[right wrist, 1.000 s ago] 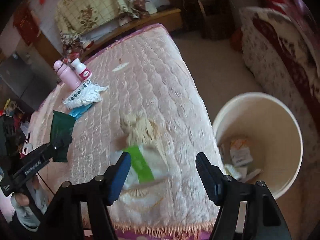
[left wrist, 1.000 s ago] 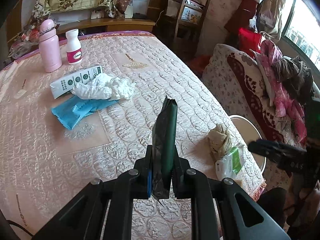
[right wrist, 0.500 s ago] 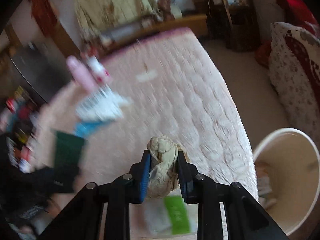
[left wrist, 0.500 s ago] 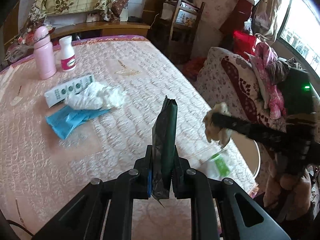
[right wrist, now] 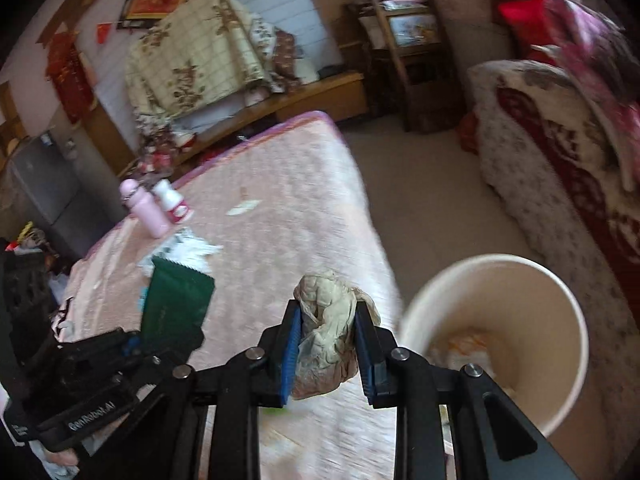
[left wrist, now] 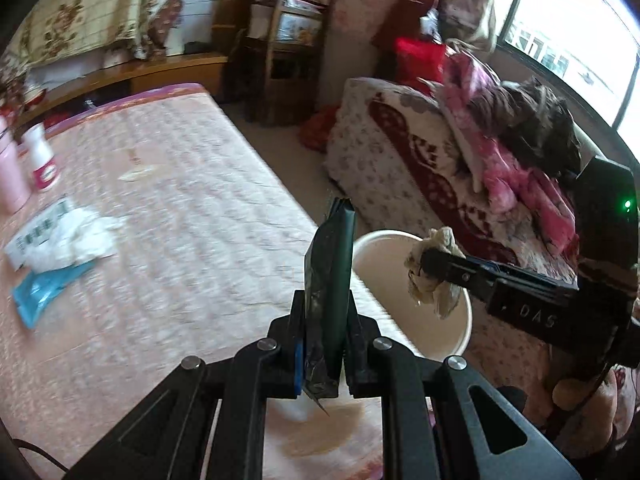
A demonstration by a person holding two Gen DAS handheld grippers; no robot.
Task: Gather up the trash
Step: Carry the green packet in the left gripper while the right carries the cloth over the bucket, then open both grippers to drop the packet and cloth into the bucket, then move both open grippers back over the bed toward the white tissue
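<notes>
My left gripper [left wrist: 325, 344] is shut on a dark green wrapper [left wrist: 330, 280], held upright above the bed's right edge; the wrapper also shows in the right wrist view [right wrist: 178, 304]. My right gripper [right wrist: 326, 344] is shut on a crumpled beige wad [right wrist: 326, 344], which also shows in the left wrist view [left wrist: 430, 276], held over the rim of the cream trash bin [left wrist: 460, 324] on the floor beside the bed. The bin [right wrist: 560, 360] holds some trash. A white crumpled tissue [left wrist: 76, 240], a blue wrapper [left wrist: 44, 290] and a white printed box [left wrist: 34, 232] lie on the bed.
A pink quilted bed [left wrist: 168, 208] fills the left. A pink bottle [right wrist: 144, 212] and a white bottle [right wrist: 172, 204] stand at its far side. A floral sofa [left wrist: 400, 168] piled with clothes is on the right, shelves behind, floor between.
My right gripper closed on the beige wad, lifted it off the bed and carried it right to the bin. My left gripper swung right toward the bin with the green wrapper.
</notes>
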